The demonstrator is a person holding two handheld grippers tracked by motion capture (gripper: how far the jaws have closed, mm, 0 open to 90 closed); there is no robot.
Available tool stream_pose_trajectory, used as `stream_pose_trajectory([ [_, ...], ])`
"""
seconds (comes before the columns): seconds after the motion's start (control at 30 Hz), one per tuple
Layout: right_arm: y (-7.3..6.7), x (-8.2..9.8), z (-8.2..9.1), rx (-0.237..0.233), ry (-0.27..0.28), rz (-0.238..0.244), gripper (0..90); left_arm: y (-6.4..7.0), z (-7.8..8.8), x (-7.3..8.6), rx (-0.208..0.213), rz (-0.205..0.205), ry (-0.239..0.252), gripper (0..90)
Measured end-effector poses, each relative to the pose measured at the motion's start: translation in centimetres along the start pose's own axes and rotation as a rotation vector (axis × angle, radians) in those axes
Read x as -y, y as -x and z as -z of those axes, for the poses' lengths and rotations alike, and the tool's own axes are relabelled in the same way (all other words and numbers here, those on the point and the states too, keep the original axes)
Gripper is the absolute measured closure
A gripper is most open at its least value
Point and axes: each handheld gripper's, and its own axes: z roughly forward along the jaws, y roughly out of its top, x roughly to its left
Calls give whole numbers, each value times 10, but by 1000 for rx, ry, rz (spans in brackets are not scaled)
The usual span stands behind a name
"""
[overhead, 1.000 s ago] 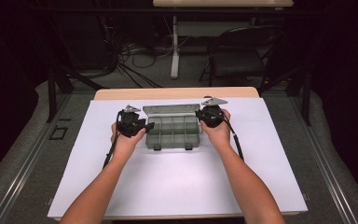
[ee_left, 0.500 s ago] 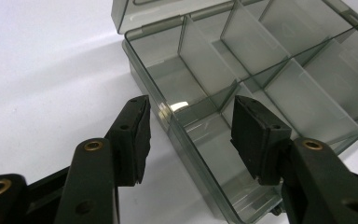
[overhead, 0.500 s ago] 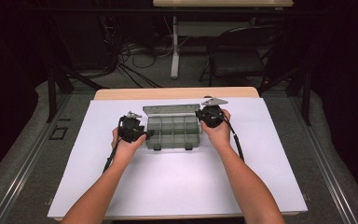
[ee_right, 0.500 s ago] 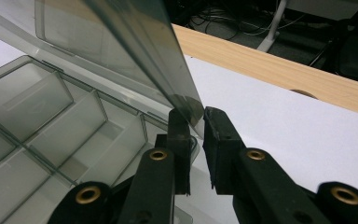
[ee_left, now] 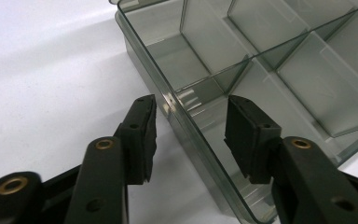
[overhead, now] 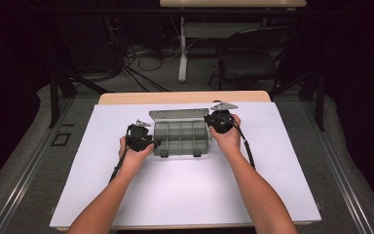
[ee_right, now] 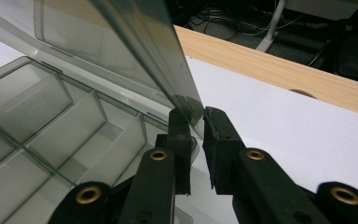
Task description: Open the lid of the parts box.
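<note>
right gripper [ee_right: 196, 116]: pinched shut on lid [ee_right: 135, 51] corner | left gripper [ee_left: 191, 135]: jaws just closing, straddling organizer box [ee_left: 261, 60] side wall, pads not touching | box between both grippers | light, stiff, slick plastic; grip walls or edges

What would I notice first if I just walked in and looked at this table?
Probably the see-through grey plastic box with lots of little compartments, sitting in the middle of the white table. Its lid stands tilted up, pinched at one corner by the right gripper on the box's right side. The left gripper straddles the box's left wall with its jaws apart, not squeezing it.
</note>
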Motion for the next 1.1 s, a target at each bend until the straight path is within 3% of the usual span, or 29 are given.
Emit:
stream_pose_trajectory([
  [0.5, 1, 0, 0, 1, 2, -12, 828, 3, -9, 4, -38, -15, -24, 655],
  [1.1, -1, 0, -1, 16, 3, -11, 834, 8, -12, 6, -82, -28, -35, 663],
])
